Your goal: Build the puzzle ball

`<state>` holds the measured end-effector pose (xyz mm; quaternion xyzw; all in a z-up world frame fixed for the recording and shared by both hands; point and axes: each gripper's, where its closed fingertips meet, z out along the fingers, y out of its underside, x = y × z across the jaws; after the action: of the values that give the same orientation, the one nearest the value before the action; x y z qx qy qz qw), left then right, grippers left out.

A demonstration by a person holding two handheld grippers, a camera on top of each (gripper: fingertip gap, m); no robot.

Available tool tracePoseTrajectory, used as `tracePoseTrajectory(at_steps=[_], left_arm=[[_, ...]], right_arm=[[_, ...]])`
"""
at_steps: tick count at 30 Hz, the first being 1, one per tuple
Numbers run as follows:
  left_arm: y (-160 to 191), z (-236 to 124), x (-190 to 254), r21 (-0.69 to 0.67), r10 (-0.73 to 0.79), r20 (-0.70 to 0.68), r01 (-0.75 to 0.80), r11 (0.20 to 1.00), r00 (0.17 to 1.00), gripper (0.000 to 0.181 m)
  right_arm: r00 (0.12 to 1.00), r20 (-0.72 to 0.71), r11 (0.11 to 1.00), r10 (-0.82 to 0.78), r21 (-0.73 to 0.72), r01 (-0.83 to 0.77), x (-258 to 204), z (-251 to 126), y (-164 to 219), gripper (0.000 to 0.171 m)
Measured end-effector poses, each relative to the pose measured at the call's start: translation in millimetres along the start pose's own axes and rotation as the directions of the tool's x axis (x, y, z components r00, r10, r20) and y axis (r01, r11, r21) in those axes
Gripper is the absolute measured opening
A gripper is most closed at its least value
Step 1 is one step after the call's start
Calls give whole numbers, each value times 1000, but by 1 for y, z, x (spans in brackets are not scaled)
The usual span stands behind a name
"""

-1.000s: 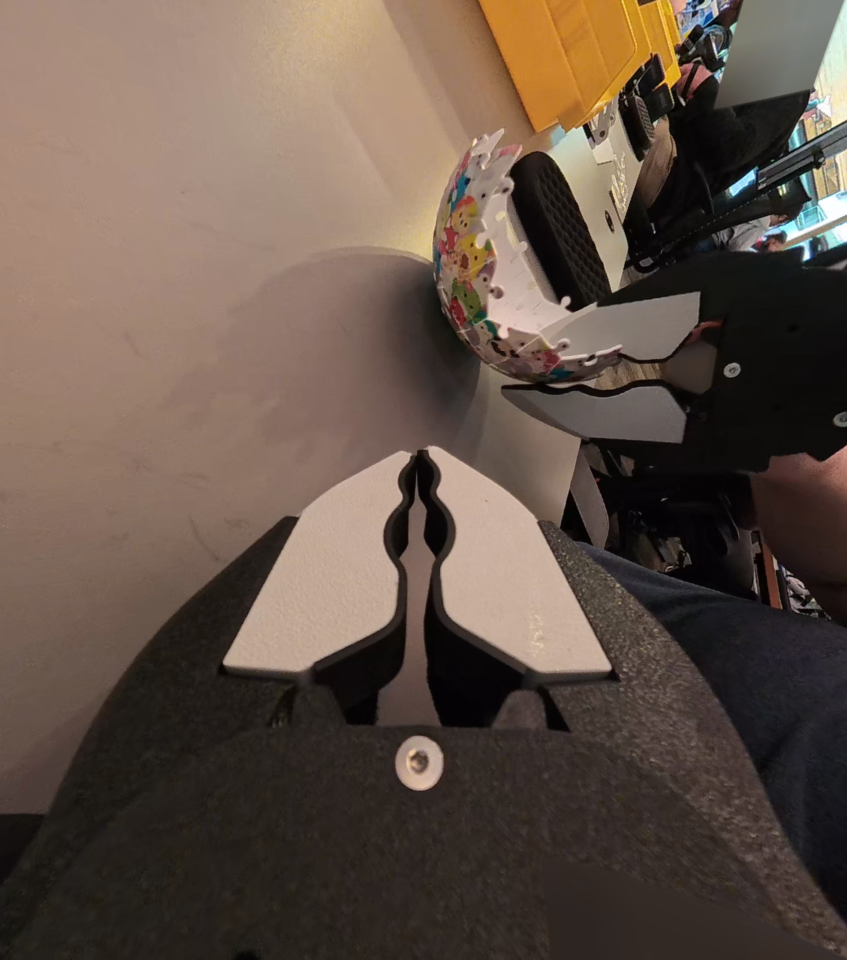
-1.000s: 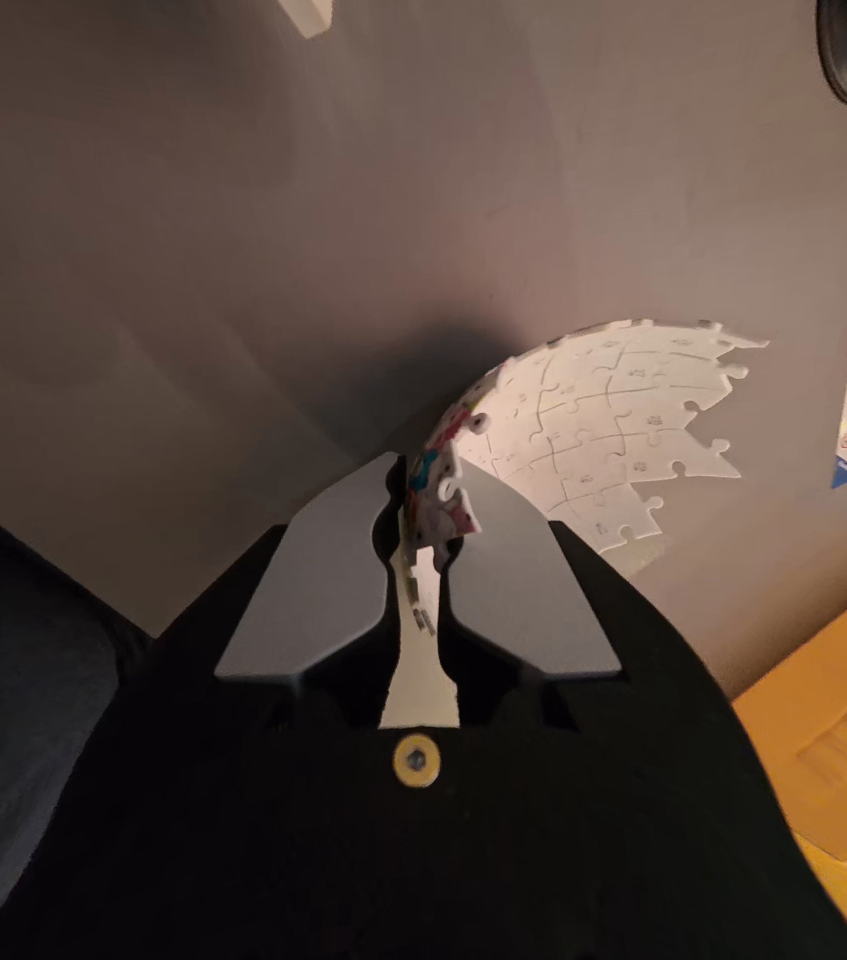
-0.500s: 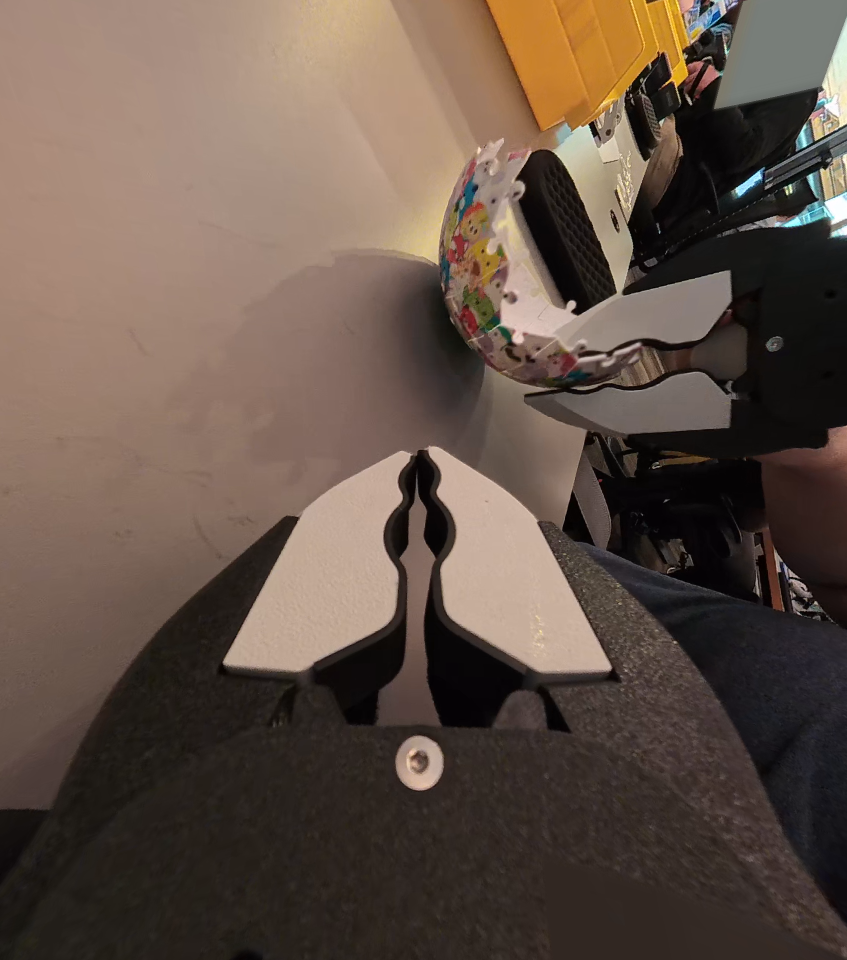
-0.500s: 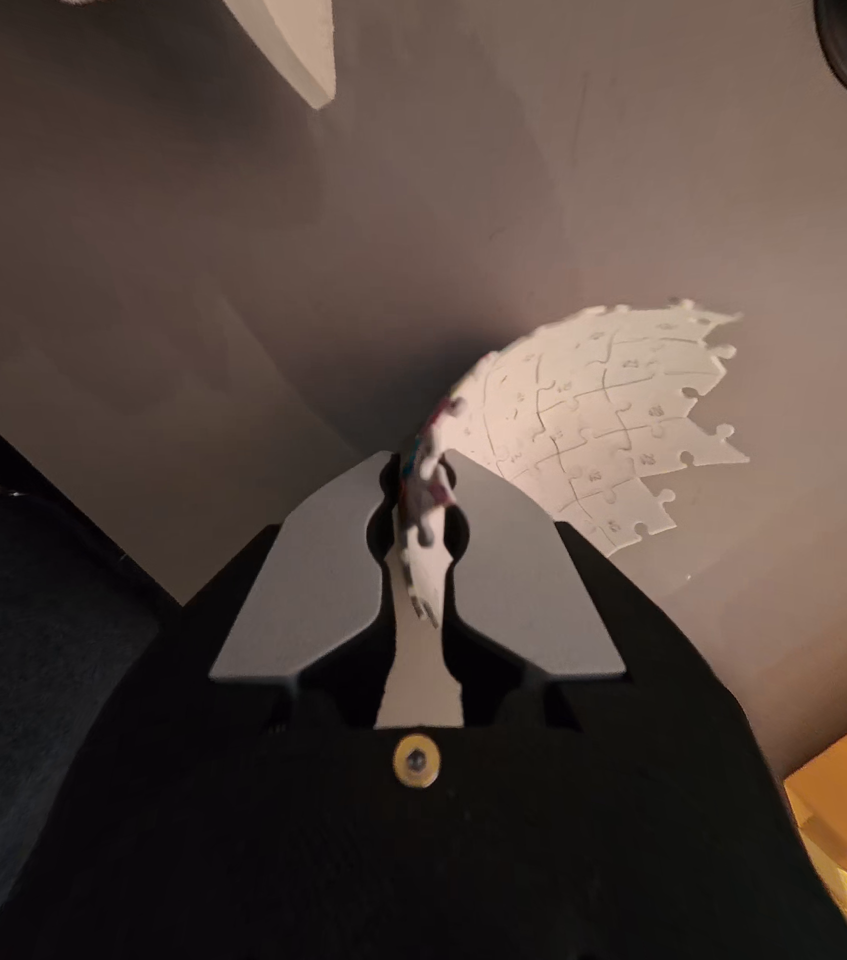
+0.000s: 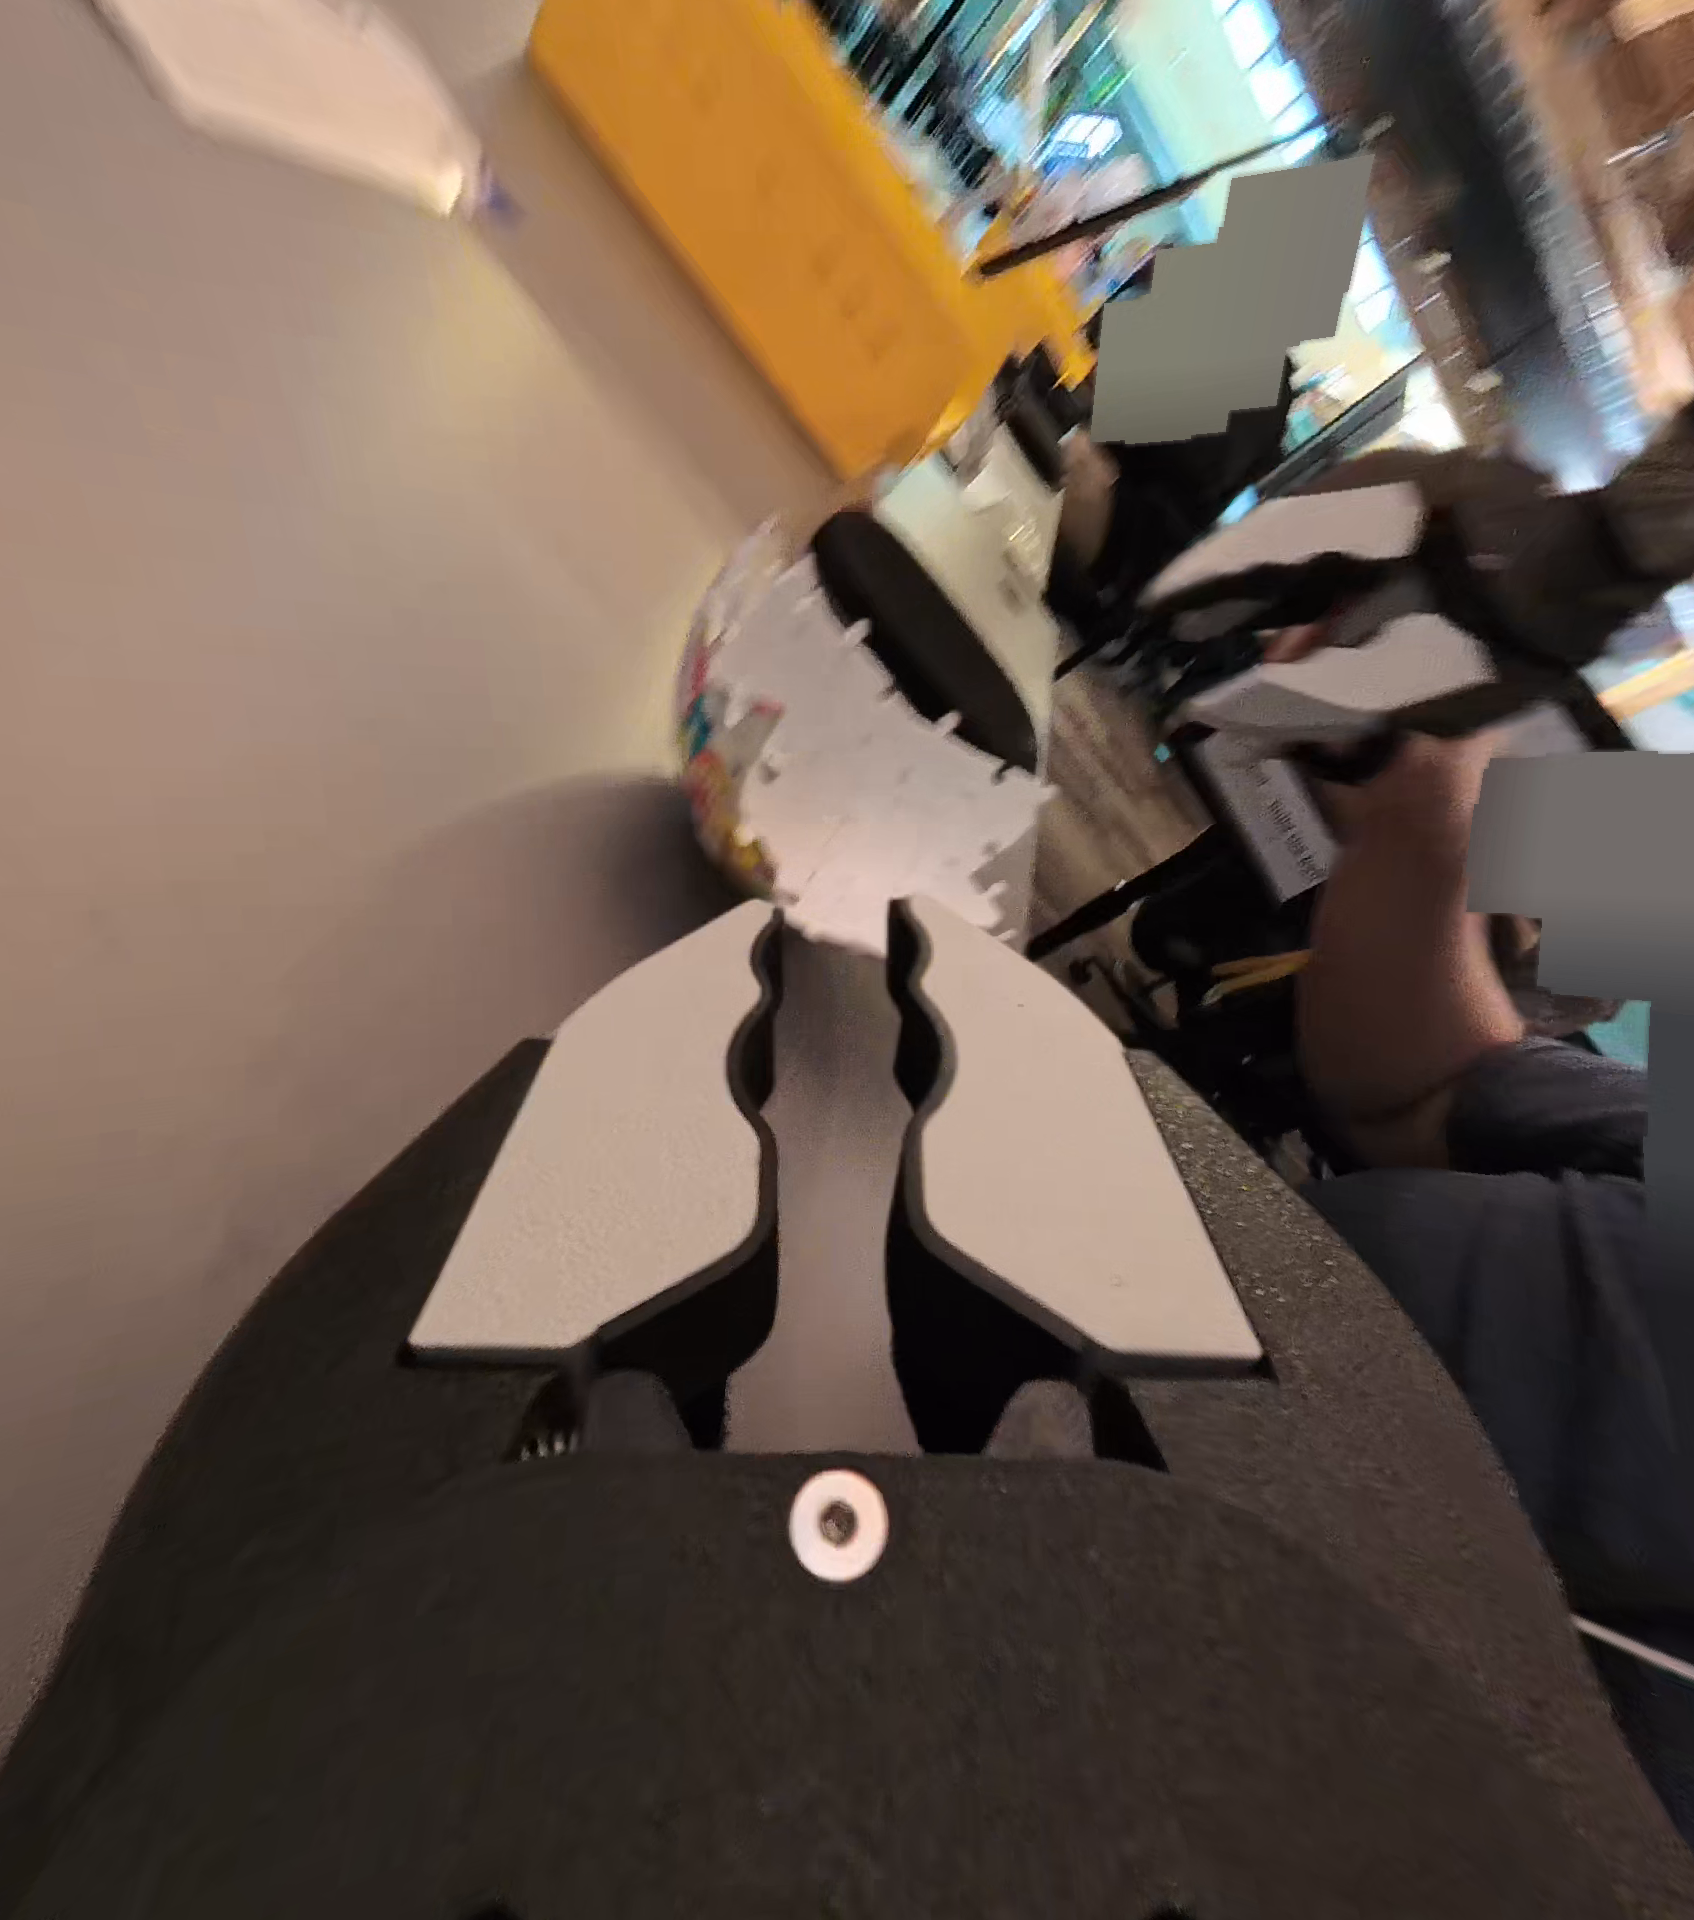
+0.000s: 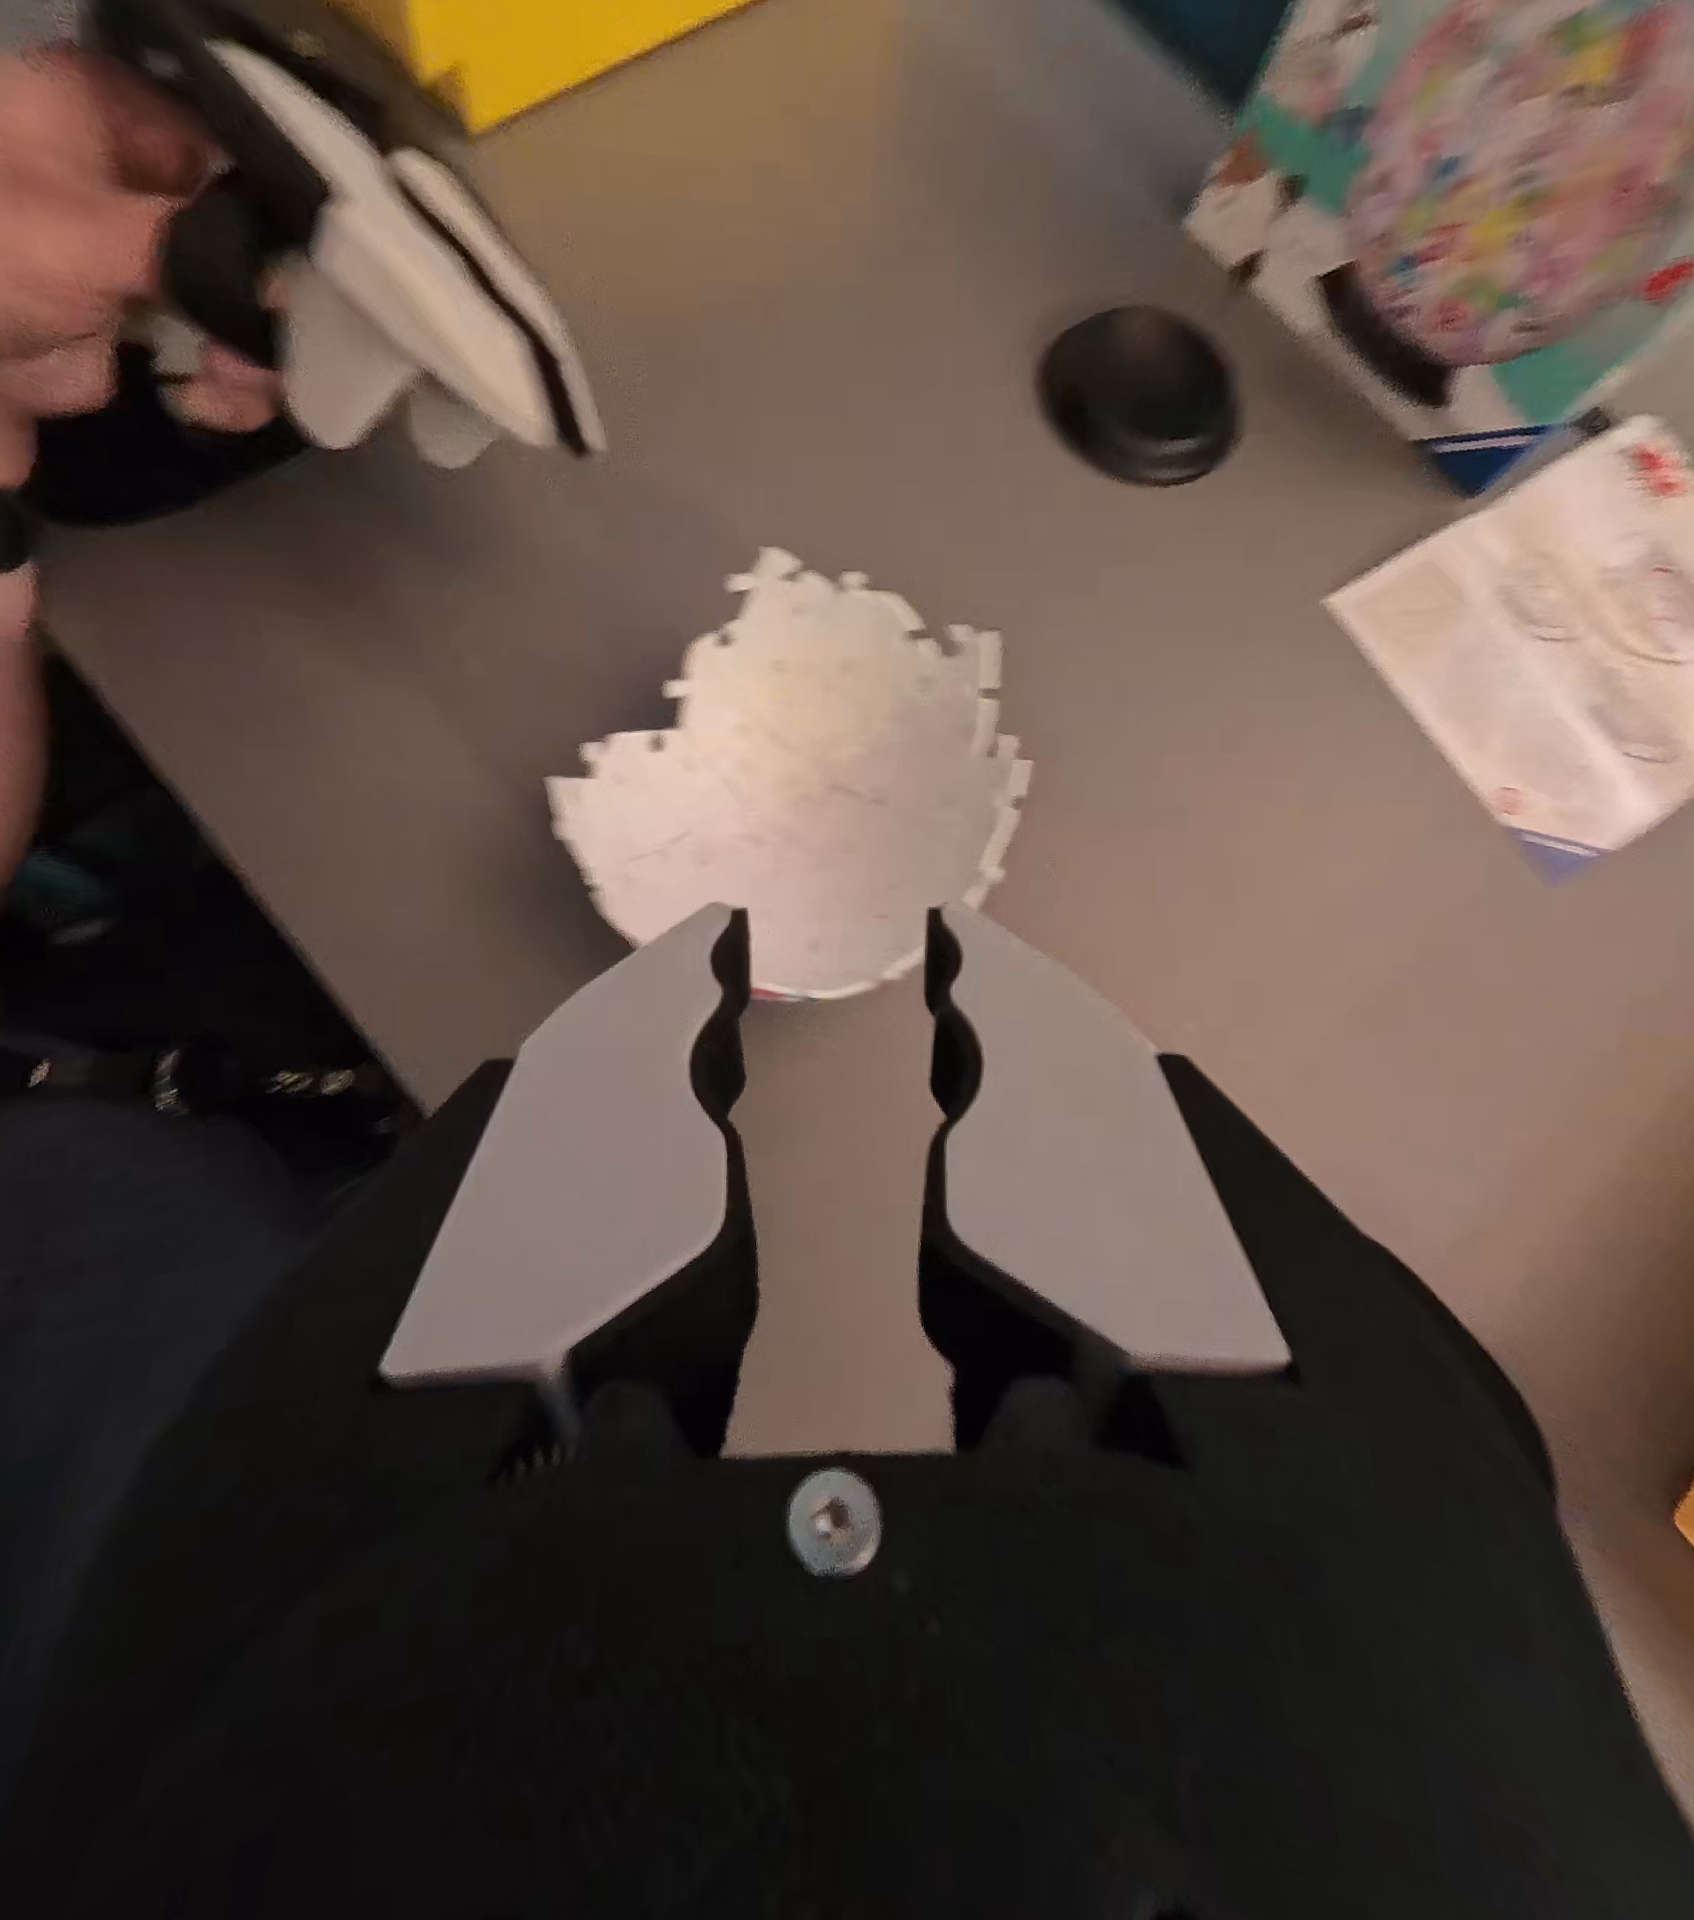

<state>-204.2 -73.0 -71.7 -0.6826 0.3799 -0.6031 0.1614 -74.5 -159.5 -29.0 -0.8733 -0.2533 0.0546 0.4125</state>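
On the grey table (image 6: 1186,1039), the half-built puzzle ball (image 6: 801,769) is sitting hollow side up, ragged rim uppermost. Right gripper (image 6: 835,925) is hovering directly over it, jaws parted and empty, shell just beyond the fingertips. Left gripper (image 5: 830,914) is pointing at the shell's near edge from the side, jaws slightly apart, holding nothing. Motion blur throughout. Judgement: both are close; right one is better placed to take the rim.

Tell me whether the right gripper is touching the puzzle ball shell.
Apart. In the left wrist view the right gripper hangs clear of the puzzle ball shell, with background showing between them.
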Motion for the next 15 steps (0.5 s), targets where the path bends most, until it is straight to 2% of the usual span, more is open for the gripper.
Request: tracePoseTrajectory(at_steps=[2, 5, 8, 10, 12, 15], left_arm=[[-11, -5, 12, 77, 44, -50, -41, 996, 998, 22], [-15, -3, 8, 125, 42, -29, -38, 991, 999, 34], [-8, 13, 9, 80, -6, -56, 11, 997, 998, 39], [-7, 24, 14, 63, -13, -57, 17, 998, 998, 40], [-5, 37, 16, 46, 1, -20, 0, 999, 1000, 42], [7, 57, 4, -29, -13, 96, 16, 999, 995, 56]], right_arm=[[999, -11, 995, 46, 86, -45, 30, -5, 11, 38], [979, 149, 969, 139, 183, -166, 49, 7, 28, 38], [936, 300, 958, 183, 160, -239, 52, 27, 51, 42], [899, 415, 957, 142, 175, -232, 40, 30, 57, 45], [863, 500, 951, 73, 225, -211, 29, 27, 58, 56], [853, 520, 956, 47, 224, -189, 26, 35, 61, 59]])
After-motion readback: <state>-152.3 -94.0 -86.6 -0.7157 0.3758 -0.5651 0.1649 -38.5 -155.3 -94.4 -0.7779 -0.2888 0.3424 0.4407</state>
